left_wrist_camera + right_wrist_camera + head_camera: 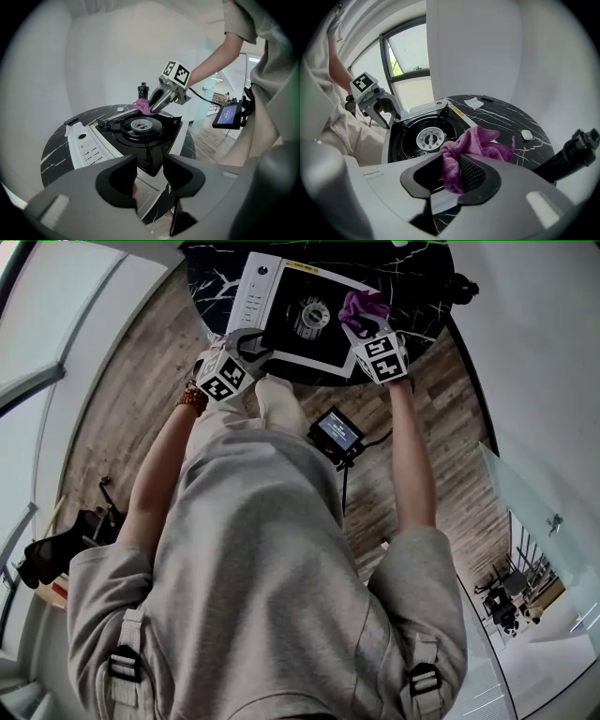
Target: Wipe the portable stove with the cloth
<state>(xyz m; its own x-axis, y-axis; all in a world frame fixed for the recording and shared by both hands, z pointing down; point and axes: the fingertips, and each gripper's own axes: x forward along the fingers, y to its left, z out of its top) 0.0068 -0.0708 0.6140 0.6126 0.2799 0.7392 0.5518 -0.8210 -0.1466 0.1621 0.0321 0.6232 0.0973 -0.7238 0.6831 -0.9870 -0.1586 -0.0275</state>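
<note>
The portable stove has a white body and a black top with a round burner, and it stands on a round black marble table. My right gripper is shut on a purple cloth at the stove's right side. In the right gripper view the cloth bunches between the jaws, just right of the burner. My left gripper stands at the stove's near left corner. In the left gripper view its jaws are apart over the white rim, and no pad presses on it.
A black bottle-like object stands at the table's right edge. A small white item and a white paper scrap lie on the marble behind the stove. A small screen on a stand sits over the wooden floor by my legs.
</note>
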